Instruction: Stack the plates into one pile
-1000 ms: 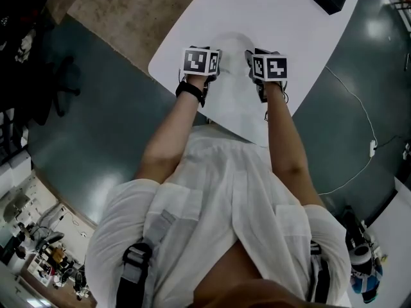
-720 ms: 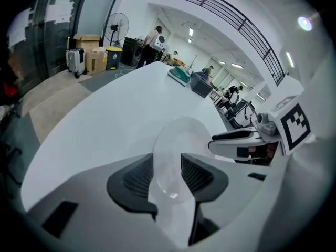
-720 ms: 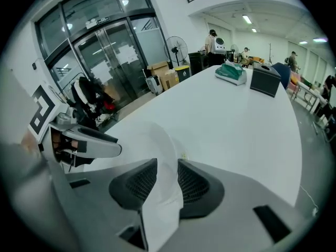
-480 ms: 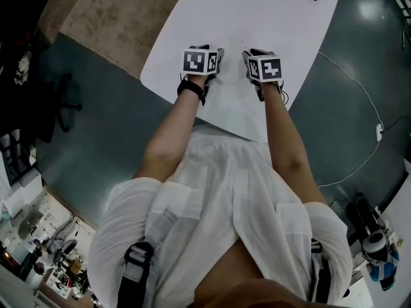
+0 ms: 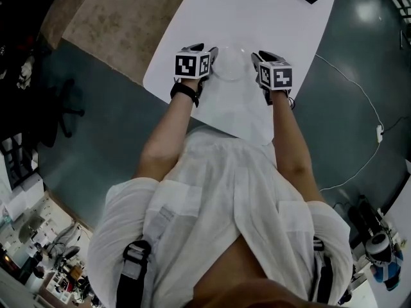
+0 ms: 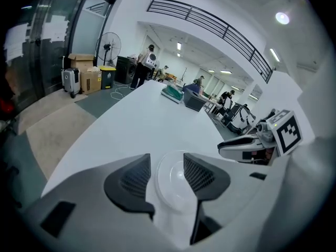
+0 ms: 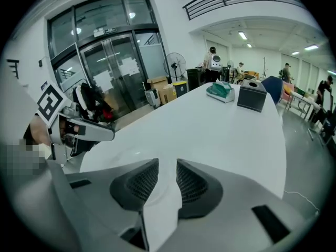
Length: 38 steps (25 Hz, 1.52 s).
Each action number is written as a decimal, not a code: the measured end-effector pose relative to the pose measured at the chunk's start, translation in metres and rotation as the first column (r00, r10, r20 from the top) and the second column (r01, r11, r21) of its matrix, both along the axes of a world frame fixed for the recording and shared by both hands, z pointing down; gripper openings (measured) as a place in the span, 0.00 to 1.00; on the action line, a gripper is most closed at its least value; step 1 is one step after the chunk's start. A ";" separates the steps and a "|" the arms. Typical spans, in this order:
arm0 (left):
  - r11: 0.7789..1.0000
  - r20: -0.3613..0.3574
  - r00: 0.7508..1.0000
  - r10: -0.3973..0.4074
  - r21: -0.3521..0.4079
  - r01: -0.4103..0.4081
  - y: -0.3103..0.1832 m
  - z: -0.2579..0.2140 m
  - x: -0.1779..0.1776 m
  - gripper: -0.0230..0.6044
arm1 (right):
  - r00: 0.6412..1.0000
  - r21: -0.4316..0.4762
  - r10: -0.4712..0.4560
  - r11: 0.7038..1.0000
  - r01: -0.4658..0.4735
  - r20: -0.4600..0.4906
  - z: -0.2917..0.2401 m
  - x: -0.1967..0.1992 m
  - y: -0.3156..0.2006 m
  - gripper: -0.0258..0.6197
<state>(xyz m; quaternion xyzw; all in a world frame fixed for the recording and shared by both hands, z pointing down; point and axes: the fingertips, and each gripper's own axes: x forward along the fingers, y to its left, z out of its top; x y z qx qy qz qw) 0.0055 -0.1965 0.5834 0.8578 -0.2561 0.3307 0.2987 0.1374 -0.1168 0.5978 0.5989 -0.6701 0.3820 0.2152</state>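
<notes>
White table with clear plate, grey floor

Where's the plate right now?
Head view: the plate sits on the table's near end, between right gripper and left gripper, framed by the left's opening jaws.

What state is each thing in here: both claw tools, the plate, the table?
Table: white, standing level.
Plate: lying flat on it, not held.
Left gripper: jaws opening, plate seen between them, not gripped.
Right gripper: jaws apart, holding nothing.
</notes>
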 end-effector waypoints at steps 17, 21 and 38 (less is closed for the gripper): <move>0.950 -0.135 0.985 -0.111 0.278 0.145 -0.043 -0.091 -0.115 0.31 | 0.962 0.407 0.268 0.885 -0.226 -0.047 -0.124 0.121 0.089 0.22; 0.884 -0.285 0.952 -0.114 0.408 0.228 -0.050 -0.142 -0.138 0.22 | 0.947 0.606 0.316 0.765 -0.220 -0.054 -0.181 0.138 0.117 0.15; 0.686 -0.493 0.868 0.058 0.652 0.324 -0.006 -0.259 -0.152 0.08 | 0.907 0.843 0.391 0.531 -0.086 -0.154 -0.305 0.134 0.180 0.11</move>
